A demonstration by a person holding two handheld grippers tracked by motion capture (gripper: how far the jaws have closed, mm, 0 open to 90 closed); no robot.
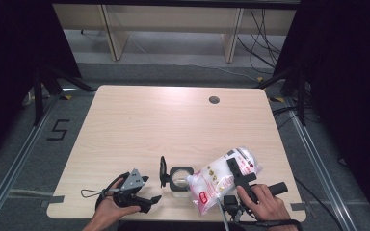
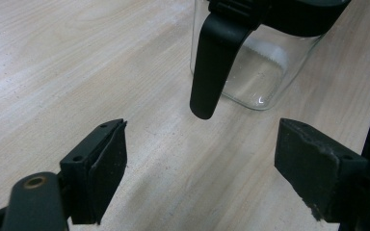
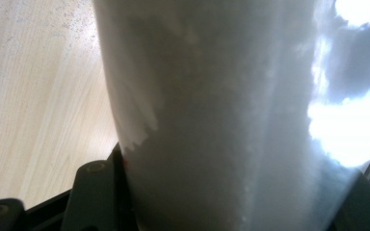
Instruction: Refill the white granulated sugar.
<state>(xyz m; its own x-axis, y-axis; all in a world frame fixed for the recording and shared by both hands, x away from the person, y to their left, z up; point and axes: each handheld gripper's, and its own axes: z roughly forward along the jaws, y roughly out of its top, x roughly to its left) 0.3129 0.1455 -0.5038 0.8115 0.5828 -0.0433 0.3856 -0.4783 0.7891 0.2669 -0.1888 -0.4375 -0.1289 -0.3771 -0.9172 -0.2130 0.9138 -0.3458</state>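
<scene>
Two grippers: my right gripper [image 1: 237, 174], clamped on the tilted bag [image 1: 224, 178], pours into the glass jar [image 1: 180, 179]; left gripper [image 1: 142, 192], jaws apart, waits beside the jar; next, tilt further.

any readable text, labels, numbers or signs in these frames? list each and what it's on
"5": black tape mark on the grey floor, left of the table.
Bag held in the right tool: red and white print, too small and blurred to read.
Glass jar: no text visible.
</scene>
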